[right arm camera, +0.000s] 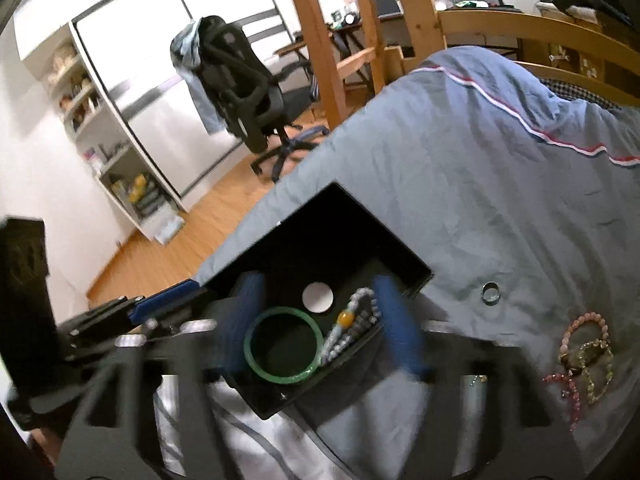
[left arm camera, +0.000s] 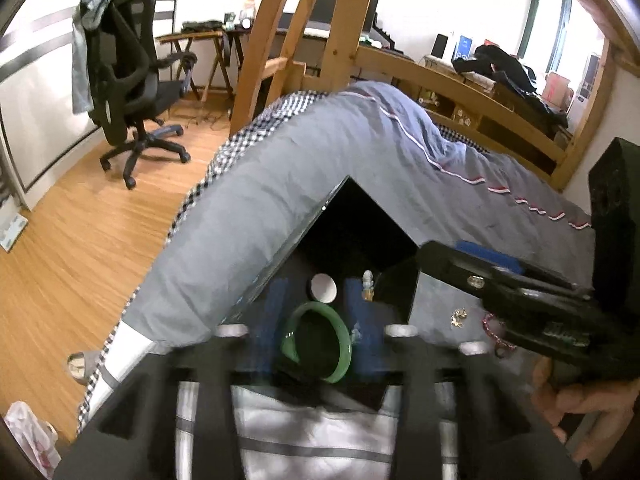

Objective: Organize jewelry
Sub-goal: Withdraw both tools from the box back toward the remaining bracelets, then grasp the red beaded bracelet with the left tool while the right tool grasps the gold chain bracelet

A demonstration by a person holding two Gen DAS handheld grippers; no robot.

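While both grippers are hovering over the black box (right arm camera: 320, 280) on the bed (right arm camera: 500, 184), the sorting is looking partly done.
The right gripper (right arm camera: 320, 320) is standing wide open and holding nothing, its blue fingers (right arm camera: 394, 320) straddling the box; just ahead of it, inside the box, a green bangle (right arm camera: 283, 345), a bead strand (right arm camera: 352, 328) and a white disc (right arm camera: 317, 297) are lying. The left gripper (left arm camera: 318, 316) is also spread open and empty over the same bangle (left arm camera: 318, 348). Off to the right gripper's right, a small ring (right arm camera: 490, 292) and a cluster of beaded bracelets (right arm camera: 586, 356) are lying loose on the blanket. The next move is likely calling for the right gripper to swing right and close gently on one bracelet.
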